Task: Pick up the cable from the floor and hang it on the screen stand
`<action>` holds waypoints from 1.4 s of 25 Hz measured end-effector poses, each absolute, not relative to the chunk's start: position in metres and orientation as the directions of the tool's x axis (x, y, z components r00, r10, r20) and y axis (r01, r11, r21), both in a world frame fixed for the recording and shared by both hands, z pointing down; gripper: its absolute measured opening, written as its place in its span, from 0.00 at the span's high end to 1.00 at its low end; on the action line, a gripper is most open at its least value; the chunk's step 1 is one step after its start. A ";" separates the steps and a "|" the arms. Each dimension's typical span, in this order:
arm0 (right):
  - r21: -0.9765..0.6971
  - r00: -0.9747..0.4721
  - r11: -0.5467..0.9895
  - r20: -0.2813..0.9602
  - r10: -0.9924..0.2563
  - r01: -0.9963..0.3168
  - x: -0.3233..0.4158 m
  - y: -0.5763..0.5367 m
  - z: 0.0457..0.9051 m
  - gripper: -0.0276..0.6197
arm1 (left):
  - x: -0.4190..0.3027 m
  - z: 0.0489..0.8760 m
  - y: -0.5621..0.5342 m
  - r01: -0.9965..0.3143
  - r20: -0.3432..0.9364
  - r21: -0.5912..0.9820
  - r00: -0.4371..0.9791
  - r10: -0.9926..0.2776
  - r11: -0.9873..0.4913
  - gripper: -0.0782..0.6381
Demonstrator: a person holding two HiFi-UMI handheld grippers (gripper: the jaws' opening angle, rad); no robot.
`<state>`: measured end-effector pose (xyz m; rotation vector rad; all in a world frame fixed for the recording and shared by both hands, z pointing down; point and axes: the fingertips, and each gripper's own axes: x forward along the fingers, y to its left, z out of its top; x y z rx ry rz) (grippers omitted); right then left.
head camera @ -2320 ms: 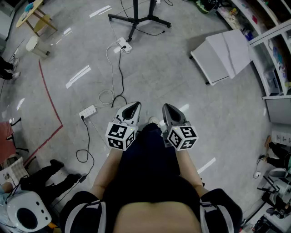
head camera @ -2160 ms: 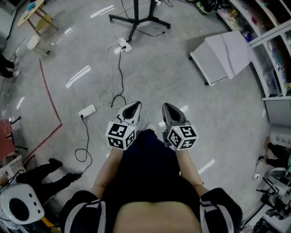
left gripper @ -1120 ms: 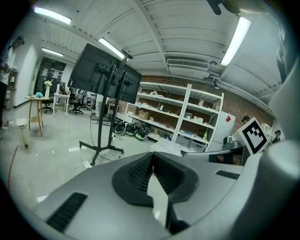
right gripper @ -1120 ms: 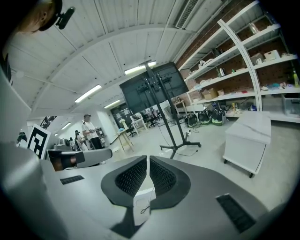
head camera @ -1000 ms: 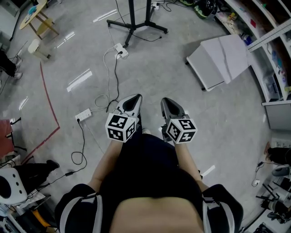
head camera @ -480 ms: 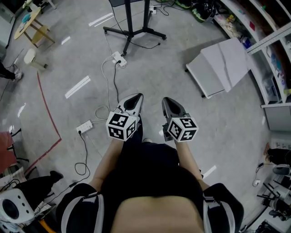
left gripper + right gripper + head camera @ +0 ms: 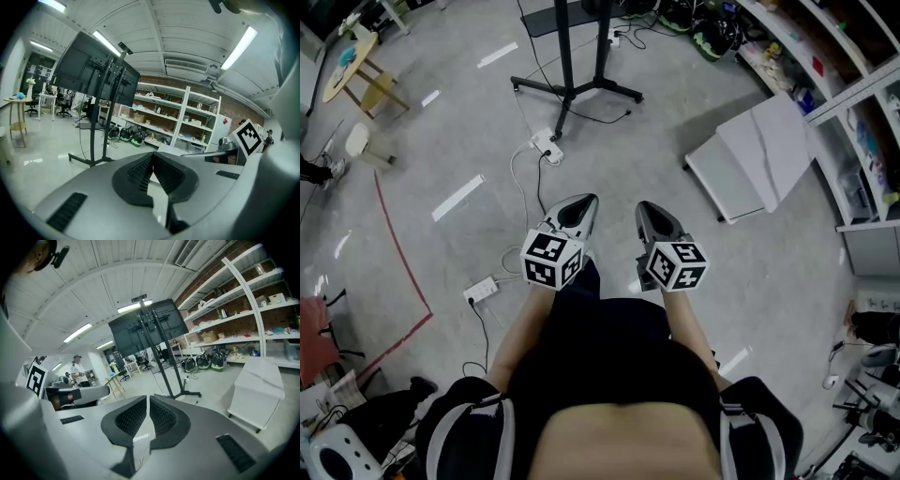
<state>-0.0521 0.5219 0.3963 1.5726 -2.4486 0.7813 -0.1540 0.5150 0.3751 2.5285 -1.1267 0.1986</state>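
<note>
You have stepped forward: the screen stand [image 7: 566, 56] now sits closer ahead. The cable [image 7: 520, 187] lies untouched on the floor [image 7: 647, 150], trailing from the stand's base toward your left gripper [image 7: 580, 202]. It and the right gripper [image 7: 646, 208] are closed, empty. No legible writing.

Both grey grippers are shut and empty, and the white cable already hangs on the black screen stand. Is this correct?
No: in the head view the white cable lies on the floor, not on the black screen stand. The left gripper and right gripper are shut and empty.
</note>
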 end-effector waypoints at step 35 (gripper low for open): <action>-0.352 -0.386 0.242 0.432 -0.815 -0.904 -0.064 0.397 0.420 0.92 | -0.168 0.402 0.395 -0.691 0.309 0.316 0.723 -0.618 -0.650 0.88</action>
